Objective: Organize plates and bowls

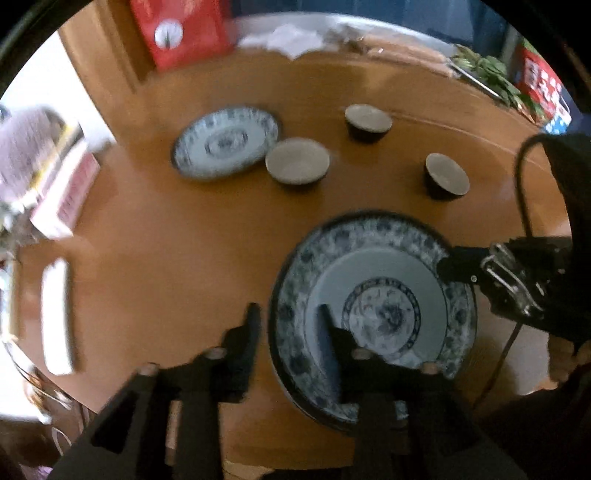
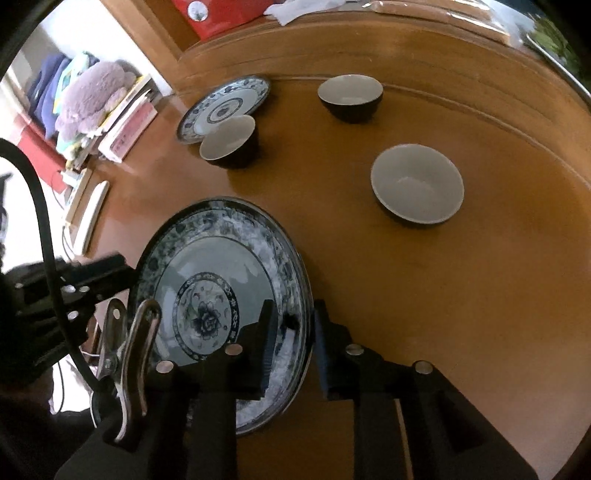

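A large blue-and-white plate sits on the round wooden table. My left gripper straddles its left rim, one finger outside, one finger over the plate; the jaws stand apart. My right gripper straddles its right rim the same way, and it also shows in the left wrist view. A smaller blue-and-white plate lies farther back. Three dark bowls with pale insides stand on the table: one beside the small plate, one behind, one to the right.
A red box leans at the table's far side, with white cloth next to it. Green leaves and a red package are at the far right. Books and a purple plush lie beyond the table's left edge.
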`<state>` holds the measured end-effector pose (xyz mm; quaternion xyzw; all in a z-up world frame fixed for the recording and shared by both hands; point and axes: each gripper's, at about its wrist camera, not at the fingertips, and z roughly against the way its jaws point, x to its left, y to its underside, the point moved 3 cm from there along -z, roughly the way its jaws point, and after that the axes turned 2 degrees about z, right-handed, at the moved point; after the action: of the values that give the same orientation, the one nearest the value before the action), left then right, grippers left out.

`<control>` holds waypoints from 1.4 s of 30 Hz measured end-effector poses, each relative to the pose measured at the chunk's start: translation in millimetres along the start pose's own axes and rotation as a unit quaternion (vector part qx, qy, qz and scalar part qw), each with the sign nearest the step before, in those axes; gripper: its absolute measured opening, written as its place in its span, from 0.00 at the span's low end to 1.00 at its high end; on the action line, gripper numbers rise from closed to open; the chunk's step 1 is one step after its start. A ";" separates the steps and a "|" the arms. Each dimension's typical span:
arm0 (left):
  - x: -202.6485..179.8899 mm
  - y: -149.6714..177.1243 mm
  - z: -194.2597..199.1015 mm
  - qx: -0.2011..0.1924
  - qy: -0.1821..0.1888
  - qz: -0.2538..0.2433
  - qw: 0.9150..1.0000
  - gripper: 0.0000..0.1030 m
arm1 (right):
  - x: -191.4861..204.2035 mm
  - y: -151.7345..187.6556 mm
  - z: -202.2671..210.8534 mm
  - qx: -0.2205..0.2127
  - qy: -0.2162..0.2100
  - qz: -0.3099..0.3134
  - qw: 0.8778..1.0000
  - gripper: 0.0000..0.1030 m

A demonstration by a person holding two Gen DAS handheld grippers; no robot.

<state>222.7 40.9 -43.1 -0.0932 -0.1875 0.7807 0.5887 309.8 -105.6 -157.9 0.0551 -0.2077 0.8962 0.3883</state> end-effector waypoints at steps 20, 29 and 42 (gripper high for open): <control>132.6 -81.7 -25.3 -0.076 0.093 0.167 0.979 0.41 | 31.4 -143.5 25.1 -0.092 -0.060 0.039 0.993 0.30; 158.9 -117.6 -103.4 -0.011 0.095 0.186 0.978 0.39 | 34.0 -225.4 -70.1 -0.012 -0.021 0.021 0.999 0.30; 158.1 -129.9 -122.5 0.003 0.108 0.175 0.979 0.19 | 29.1 -244.6 -110.8 -0.001 -0.014 0.002 1.000 0.10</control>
<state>336.6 244.9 -90.6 -0.2066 -0.1017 0.8573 0.4604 472.4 109.7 -170.3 0.0666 -0.2138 0.8959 0.3837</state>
